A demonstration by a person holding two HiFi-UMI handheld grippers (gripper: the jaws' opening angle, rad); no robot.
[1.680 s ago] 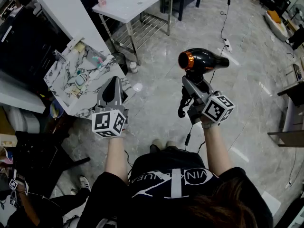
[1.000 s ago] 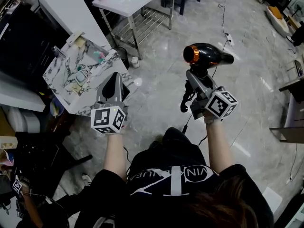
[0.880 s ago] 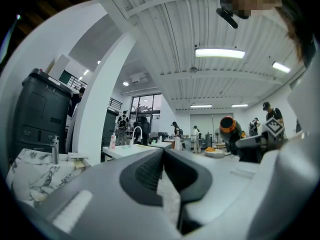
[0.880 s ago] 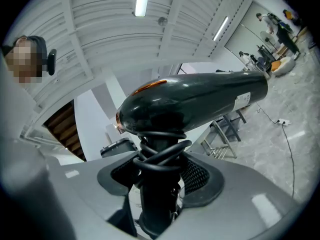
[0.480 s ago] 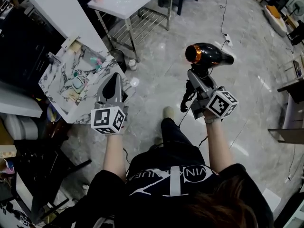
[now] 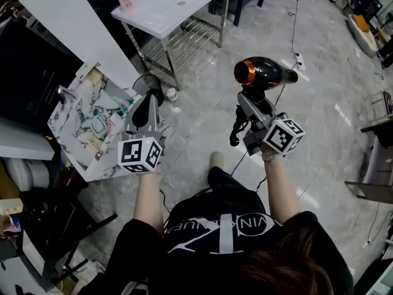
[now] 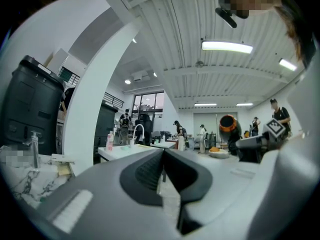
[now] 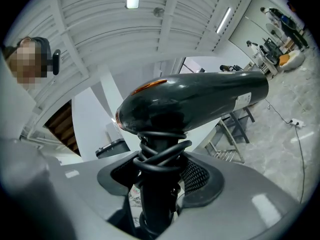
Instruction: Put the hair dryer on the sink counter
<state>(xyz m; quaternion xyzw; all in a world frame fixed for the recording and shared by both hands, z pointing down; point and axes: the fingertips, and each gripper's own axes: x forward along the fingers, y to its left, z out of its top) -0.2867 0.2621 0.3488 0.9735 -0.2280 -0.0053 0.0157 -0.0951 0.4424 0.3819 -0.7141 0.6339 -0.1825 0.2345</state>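
Sink counter (image 6: 75,119) edge shifted lower; right tool (image 6: 249,106) grips hair dryer (image 6: 264,71).

From the head we look steeply down at the floor (image 6: 202,128), with the sink counter (image 6: 86,128) at frame left. Each gripper view looks along its own jaws, roughly level. The hair dryer (image 6: 261,72) fills the right gripper view close up. It shows small at the left gripper view's right edge.

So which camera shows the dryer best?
The right gripper view: the dryer fills it, its cord-wrapped handle gripped by the right tool. The head view shows the whole dryer smaller, from above. The left gripper view shows only a small, far-off bit.
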